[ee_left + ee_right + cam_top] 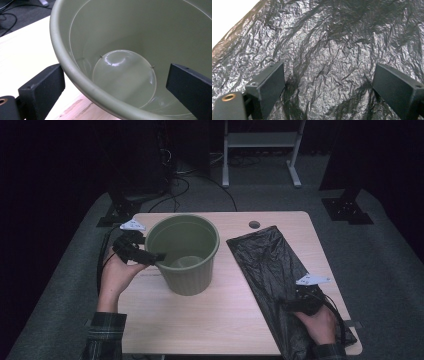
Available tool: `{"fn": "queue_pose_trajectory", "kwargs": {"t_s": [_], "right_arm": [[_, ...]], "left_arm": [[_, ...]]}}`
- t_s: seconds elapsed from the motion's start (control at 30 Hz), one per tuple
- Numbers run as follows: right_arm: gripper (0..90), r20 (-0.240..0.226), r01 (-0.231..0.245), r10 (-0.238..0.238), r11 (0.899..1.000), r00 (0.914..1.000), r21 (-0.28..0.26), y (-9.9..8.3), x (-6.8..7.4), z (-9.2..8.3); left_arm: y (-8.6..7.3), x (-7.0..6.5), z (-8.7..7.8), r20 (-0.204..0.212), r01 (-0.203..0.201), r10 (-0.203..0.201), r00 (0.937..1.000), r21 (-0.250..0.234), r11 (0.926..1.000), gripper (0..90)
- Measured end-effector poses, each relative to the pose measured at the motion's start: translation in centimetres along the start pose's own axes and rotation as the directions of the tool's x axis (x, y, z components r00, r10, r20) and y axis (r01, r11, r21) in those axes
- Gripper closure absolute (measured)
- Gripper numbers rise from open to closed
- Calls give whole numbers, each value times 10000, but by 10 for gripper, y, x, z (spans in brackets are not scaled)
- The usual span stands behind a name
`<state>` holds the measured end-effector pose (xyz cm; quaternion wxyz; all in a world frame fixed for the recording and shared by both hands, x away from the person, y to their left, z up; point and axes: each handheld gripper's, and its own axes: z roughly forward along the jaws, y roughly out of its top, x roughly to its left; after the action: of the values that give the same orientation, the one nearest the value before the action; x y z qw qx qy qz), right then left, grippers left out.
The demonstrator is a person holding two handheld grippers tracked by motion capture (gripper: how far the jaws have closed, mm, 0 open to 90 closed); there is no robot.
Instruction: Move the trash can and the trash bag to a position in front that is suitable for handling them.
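Left gripper (159, 257) spread over bin (183, 254) rim, middle left: could tip bin. Right gripper (288, 306) spread above bag (265, 262), lower right: might grab nothing.

Black two-jaw left gripper (150, 257) and right gripper (294, 304), grey three-cornered plates on top, black trailing cables; dark plaid sleeves (105, 334).

The green bin (120, 32) looks like smooth moulded plastic with a soft sheen; its inner floor, toward 6 o'clock in the left gripper view, glints glossily. The black bag (332, 37) is thin plastic film, finely crinkled and shiny on its creases. The table (225, 315) has a pale, matt wood-grain top. Both grippers' jaws look matt black, hard and flat-faced.
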<state>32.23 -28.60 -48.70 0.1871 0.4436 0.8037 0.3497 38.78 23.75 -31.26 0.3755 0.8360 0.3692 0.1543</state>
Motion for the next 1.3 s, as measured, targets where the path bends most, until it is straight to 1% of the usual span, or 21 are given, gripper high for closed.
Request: {"fn": "queue_pose_trajectory", "kwargs": {"t_s": [0.1,0.13,0.23,0.33,0.37,0.43,0.47,0.5,0.57,0.6,0.7,0.73,0.77,0.8,0.83,0.87,0.9,0.97,1.0,1.13,1.3], "right_arm": [[99,-3,2,-2,10000,10000,-1,0,0,0],[99,-3,3,-3,10000,10000,-3,0,0,0],[99,0,-11,11,10000,10000,-4,0,0,0],[99,3,-4,4,10000,10000,-9,0,0,0],[99,3,-4,4,10000,10000,-9,0,0,0],[99,6,-1,1,10000,10000,-12,0,0,0],[99,10,2,-2,10000,10000,-14,0,0,0],[99,11,13,-13,10000,10000,-20,0,0,0],[99,11,15,-15,10000,10000,-20,0,0,0],[99,11,15,-15,10000,10000,-20,0,0,0],[99,2,-5,5,10000,10000,-8,0,0,0],[99,3,-6,6,10000,10000,-8,0,0,0],[99,3,-6,6,10000,10000,-8,0,0,0],[99,3,0,0,10000,10000,-10,0,0,0],[99,3,0,0,10000,10000,-10,0,0,0],[99,2,-13,13,10000,10000,-4,0,0,0],[99,2,-13,13,10000,10000,-4,0,0,0],[99,2,-6,6,10000,10000,-7,0,0,0],[99,2,-8,8,10000,10000,-6,0,0,0],[99,16,-25,25,10000,10000,-4,0,0,0],[99,22,-28,28,10000,10000,-5,0,0,0]], "left_arm": [[0,-10,3,298,-189,193,9994,-137,9997,9],[0,-10,3,298,-189,193,9994,-137,9997,9],[1,-18,5,359,-363,367,9987,-99,9993,9],[2,-27,6,572,-521,524,9970,-65,9986,9],[2,-27,6,572,-521,524,9970,-65,9986,9],[2,-31,6,625,-549,552,9965,-57,9985,9],[1,-36,6,712,-634,635,9954,-39,9980,9],[1,-36,6,712,-634,635,9954,-39,9980,9],[0,-43,5,868,-731,734,9935,-67,9973,9],[0,-43,5,868,-731,734,9935,-67,9973,9],[-1,-50,4,957,-849,853,9917,-89,9964,9],[-3,-54,4,1031,-859,872,9908,-172,9962,9],[-3,-54,4,1031,-859,872,9908,-172,9962,9],[-4,-59,4,1076,-939,958,9896,-222,9953,9],[-4,-59,4,1076,-939,958,9896,-222,9953,9],[-4,-64,4,1154,-1014,1032,9879,-211,9946,9],[-4,-64,4,1154,-1014,1032,9879,-211,9946,9],[-4,-70,5,1219,-1180,1193,9853,-177,9929,9],[-4,-75,6,1368,-1153,1173,9836,-223,9931,9],[-5,-84,7,1542,-1217,1248,9801,-291,9921,10],[-6,-89,7,1594,-1143,1185,9801,-352,9928,9]]}}
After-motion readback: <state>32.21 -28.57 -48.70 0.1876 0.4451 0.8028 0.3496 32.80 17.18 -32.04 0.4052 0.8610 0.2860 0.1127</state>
